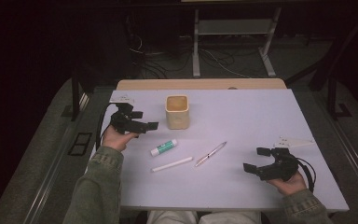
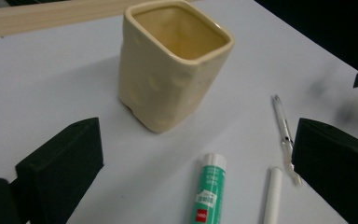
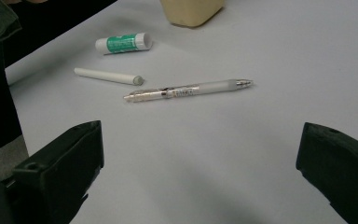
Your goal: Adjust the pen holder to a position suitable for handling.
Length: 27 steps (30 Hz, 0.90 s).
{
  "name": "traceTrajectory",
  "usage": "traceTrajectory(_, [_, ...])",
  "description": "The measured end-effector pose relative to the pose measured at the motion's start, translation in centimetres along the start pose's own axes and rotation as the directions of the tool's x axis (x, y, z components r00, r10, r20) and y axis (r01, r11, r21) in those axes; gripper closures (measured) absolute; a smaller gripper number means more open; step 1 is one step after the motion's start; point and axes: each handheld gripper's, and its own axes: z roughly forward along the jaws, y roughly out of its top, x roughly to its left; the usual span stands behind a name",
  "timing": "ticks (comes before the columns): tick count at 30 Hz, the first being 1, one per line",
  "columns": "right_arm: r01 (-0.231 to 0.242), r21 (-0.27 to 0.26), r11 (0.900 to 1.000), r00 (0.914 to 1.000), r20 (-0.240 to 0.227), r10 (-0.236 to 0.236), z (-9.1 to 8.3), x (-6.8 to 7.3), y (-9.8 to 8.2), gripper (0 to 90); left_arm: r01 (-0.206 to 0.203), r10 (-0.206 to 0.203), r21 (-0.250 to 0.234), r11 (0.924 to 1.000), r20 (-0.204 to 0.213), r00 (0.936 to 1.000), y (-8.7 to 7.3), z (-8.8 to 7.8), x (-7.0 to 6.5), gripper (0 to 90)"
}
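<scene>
A cream square cup point(image 1: 177, 111) point(image 2: 173, 60) point(image 3: 192, 11) stands upright at the back middle of the white table point(image 1: 261, 116). In front of it lie a green-and-white glue stick point(image 1: 163, 147) point(image 2: 209, 189) point(image 3: 123, 43), a white stick point(image 1: 171, 164) point(image 2: 273, 196) point(image 3: 108, 76) and a clear pen point(image 1: 210, 153) point(image 2: 284, 130) point(image 3: 189, 89). My left gripper point(image 1: 145, 120) point(image 2: 196, 163) hovers open left of the cup, jaws wide apart, nothing between them. At the front right my right gripper point(image 1: 256, 160) point(image 3: 200, 163) is open too, facing the pen from a distance.
A wooden strip point(image 1: 200, 84) runs along the table's far edge. Small white plates lie at the back left point(image 1: 123, 99) and right point(image 1: 296, 140) of the table. Beyond are a metal stand point(image 1: 233, 42) and floor cables point(image 1: 168, 60). Denim sleeves point(image 1: 98, 186) enter from below.
</scene>
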Motion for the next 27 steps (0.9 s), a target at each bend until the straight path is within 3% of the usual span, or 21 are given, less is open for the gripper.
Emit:
traceTrajectory(8, [0.002, -0.001, 1.0, 1.0, -0.003, -0.002, 0.0, 0.0, 0.0, 0.4, 0.009, -0.008, 0.018, 0.9998, -0.018, 0.9998, 1.0, 0.8, 0.8, 3.8])
traceTrajectory(13, [0.004, 0.001, 1.0, 1.0, -0.002, -0.004, 0.0, 0.0, 0.0, 0.4, 0.049, -0.048, 0.01, 0.9988, -0.034, 0.9982, 1.5, 1.3, 1.6, 5.3])
traceTrajectory(14, [0.004, 0.002, 1.0, 1.0, -0.002, -0.004, 0.0, 0.0, 0.0, 0.4, 0.072, -0.072, 0.009, 0.9974, -0.044, 0.9965, 1.5, 1.5, 1.8, 5.8])
traceTrajectory(17, [0.003, 0.003, 1.0, 1.0, -0.003, -0.003, 0.1, 0.0, 0.0, 0.4, 0.07, -0.07, 0.01, 0.9975, -0.048, 0.9964, 1.6, 1.7, 2.2, 7.2])
traceTrajectory(18, [0.003, 0.003, 1.0, 1.0, -0.003, -0.003, 0.1, 0.0, 0.0, 0.4, 0.092, -0.092, 0.005, 0.9957, -0.048, 0.9946, 1.6, 1.9, 2.2, 7.2])
traceTrajectory(27, [0.002, 0.005, 1.0, 1.0, -0.002, -0.002, 0.0, 0.1, 0.0, 0.4, 0.147, -0.149, -0.039, 0.9884, -0.048, 0.9877, 1.5, 3.1, 3.3, 17.5])
